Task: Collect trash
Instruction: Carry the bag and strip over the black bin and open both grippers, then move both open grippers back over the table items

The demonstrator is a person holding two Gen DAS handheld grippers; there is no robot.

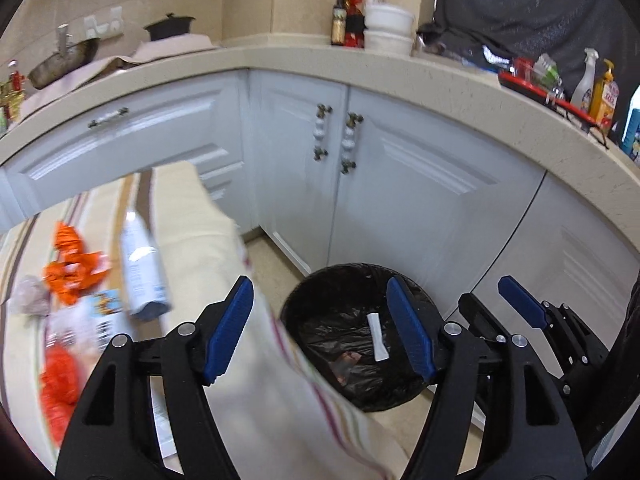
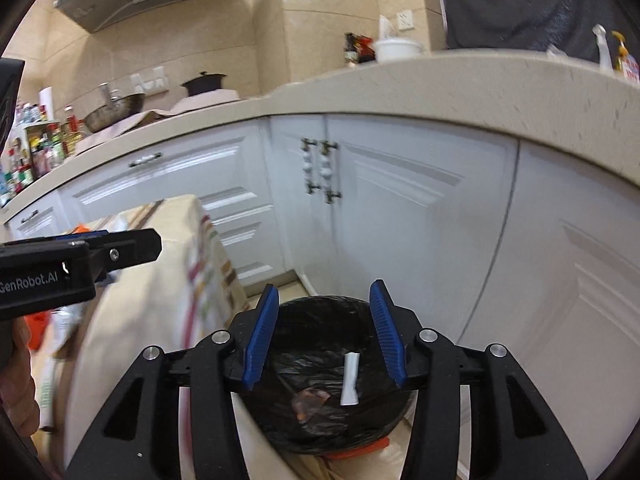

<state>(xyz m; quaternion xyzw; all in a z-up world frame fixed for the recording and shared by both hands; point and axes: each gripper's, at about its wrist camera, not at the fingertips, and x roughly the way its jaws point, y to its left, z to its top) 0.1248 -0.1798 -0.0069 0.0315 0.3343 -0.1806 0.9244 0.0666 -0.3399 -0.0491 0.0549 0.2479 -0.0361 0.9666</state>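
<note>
Both grippers hang released over the black-lined trash bin (image 2: 332, 376): left gripper (image 1: 320, 328) and right gripper (image 2: 324, 336) empty. A white wrapper (image 2: 350, 378) lies inside; orange wrappers (image 1: 74, 270) remain on the tabletop (image 1: 192, 240) at left.

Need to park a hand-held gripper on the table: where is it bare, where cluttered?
Bare: the cream tablecloth strip between the white bottle and the edge nearest the bin. Crowded: left of the bottle, with orange wrappers, crumpled tissue and papers.
</note>
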